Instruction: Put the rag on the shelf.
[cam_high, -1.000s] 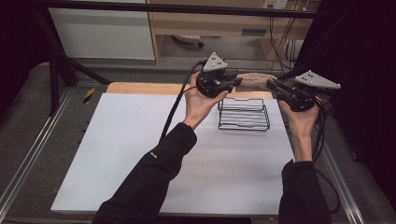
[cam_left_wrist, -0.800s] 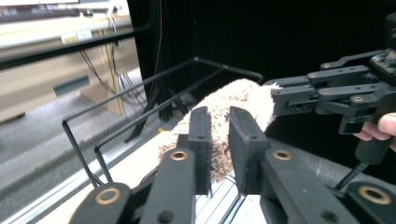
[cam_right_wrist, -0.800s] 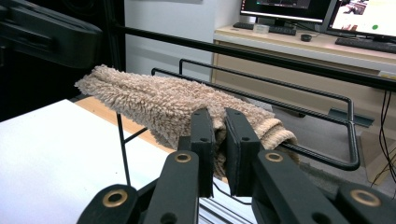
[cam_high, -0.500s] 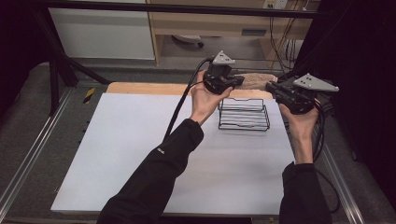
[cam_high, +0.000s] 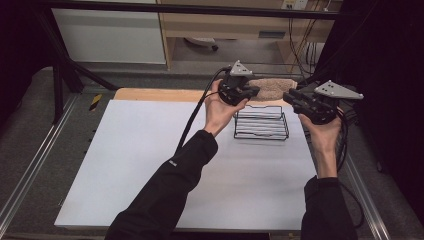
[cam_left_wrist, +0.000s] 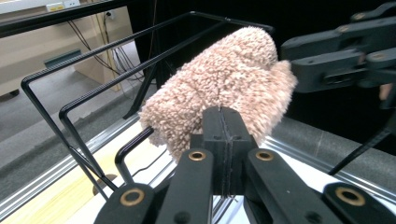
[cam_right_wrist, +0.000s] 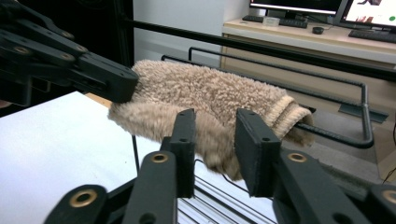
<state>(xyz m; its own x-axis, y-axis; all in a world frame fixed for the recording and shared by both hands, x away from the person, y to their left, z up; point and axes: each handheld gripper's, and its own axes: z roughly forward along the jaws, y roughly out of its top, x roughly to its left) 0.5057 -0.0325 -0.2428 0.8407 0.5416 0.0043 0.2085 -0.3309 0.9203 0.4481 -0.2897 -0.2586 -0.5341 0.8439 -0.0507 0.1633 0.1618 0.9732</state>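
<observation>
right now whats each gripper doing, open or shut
Left gripper: shut on the fuzzy sock over the wire rack.
Right gripper: jaws just opening, apart around the sock's edge.

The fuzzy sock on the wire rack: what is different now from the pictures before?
The left tongs have closed on the end of the fuzzy sock. The right tongs have just been opening, with the sock's other end between them. The sock stays draped over the wire rack, which has not moved on the table.
</observation>
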